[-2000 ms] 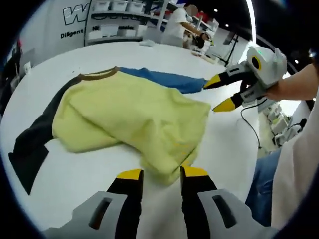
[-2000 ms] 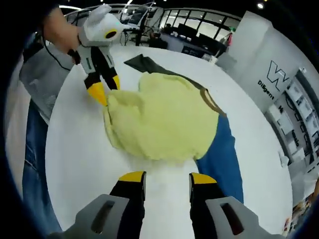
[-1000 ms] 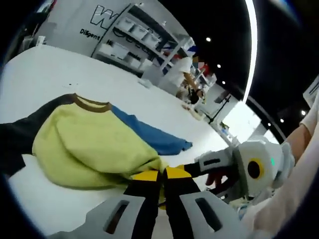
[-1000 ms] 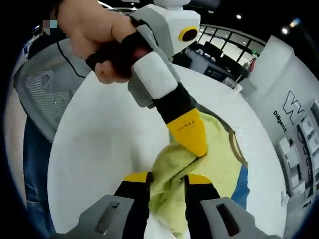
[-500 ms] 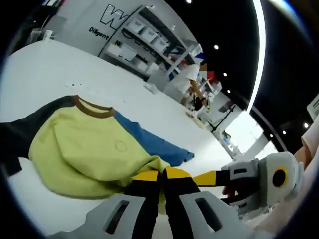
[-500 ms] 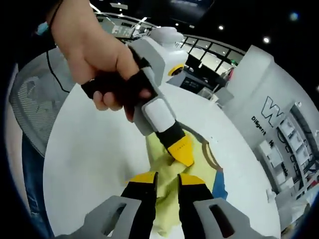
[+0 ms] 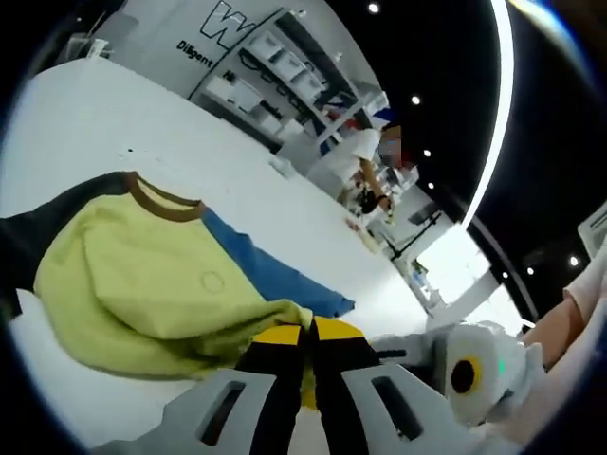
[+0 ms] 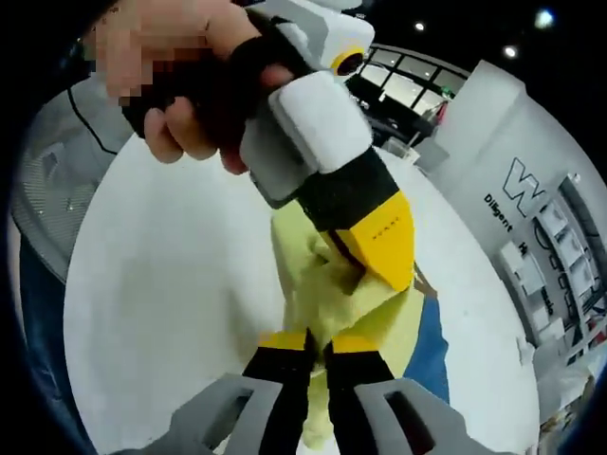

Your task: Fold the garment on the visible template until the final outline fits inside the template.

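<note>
The garment (image 7: 142, 284) lies on the white table (image 7: 85, 123): yellow body, brown collar (image 7: 161, 202), a dark sleeve (image 7: 28, 227) on the left and a blue sleeve (image 7: 275, 280) on the right. My left gripper (image 7: 305, 332) is shut on the yellow hem, and the right gripper's white body (image 7: 465, 372) sits close on its right. In the right gripper view, my right gripper (image 8: 318, 343) is shut on a raised fold of yellow cloth (image 8: 318, 280). The hand-held left gripper (image 8: 379, 251) pinches the same fold just above it. The blue sleeve (image 8: 432, 346) trails behind.
Shelves with bins (image 7: 266, 66) and a standing person (image 7: 365, 156) are beyond the table's far edge. A person's grey top and jeans (image 8: 57, 180) stand at the table's near edge. Bare white tabletop (image 8: 171, 284) spreads left of the lifted cloth.
Two seconds ago both grippers stood open beside the garment. Both have since shut on the yellow hem, come close together and lifted it off the table.
</note>
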Demonstrator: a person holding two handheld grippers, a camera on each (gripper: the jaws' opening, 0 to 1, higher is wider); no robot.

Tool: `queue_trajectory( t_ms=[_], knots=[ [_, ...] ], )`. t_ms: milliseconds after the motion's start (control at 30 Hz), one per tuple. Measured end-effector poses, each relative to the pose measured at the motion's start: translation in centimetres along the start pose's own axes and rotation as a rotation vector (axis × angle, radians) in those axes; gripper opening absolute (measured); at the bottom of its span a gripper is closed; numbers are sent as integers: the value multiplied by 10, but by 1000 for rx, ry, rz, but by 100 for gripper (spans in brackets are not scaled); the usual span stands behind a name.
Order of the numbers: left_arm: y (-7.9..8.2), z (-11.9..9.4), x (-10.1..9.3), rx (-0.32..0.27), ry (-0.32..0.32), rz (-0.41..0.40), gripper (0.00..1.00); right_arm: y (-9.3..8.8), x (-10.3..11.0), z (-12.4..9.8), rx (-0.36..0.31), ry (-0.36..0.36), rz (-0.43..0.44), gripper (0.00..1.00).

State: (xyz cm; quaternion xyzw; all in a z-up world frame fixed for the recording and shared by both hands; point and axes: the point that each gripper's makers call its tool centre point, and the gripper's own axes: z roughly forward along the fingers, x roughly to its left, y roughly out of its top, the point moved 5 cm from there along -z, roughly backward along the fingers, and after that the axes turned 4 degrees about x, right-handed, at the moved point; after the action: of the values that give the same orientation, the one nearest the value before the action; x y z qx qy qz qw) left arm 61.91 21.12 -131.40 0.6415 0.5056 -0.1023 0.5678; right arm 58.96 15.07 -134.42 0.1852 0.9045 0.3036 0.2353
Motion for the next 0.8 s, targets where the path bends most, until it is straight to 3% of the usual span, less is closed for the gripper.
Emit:
queue_trajectory(
  t_ms=[67, 133, 300, 367, 467, 567, 700, 767, 800],
  knots=[
    [4, -5, 7, 5, 37, 35, 2, 4, -1, -6, -39, 54, 52, 0],
    [10, -14, 14, -14, 47, 65, 3, 9, -3, -15, -72, 122, 206, 0],
    [16, -41, 34, -62, 90, 94, 5, 24, -21, -34, -150, 184, 424, 0],
    [17, -53, 38, -90, 101, 98, 2, 30, -26, -40, -179, 199, 465, 0],
    [12, -62, 44, -86, 118, 105, 5, 36, -32, -46, -205, 220, 532, 0],
    [-4, -68, 52, -11, 161, 176, 9, 39, -37, -53, -219, 216, 549, 0],
    [-20, -68, 53, 40, 172, 229, 20, 46, -40, -63, -266, 266, 702, 0],
    [-29, -64, 42, 77, 158, 341, 27, 47, -42, -66, -278, 282, 752, 0],
    [-33, -61, 40, 103, 183, 415, 32, 48, -41, -69, -285, 305, 781, 0]
  ],
)
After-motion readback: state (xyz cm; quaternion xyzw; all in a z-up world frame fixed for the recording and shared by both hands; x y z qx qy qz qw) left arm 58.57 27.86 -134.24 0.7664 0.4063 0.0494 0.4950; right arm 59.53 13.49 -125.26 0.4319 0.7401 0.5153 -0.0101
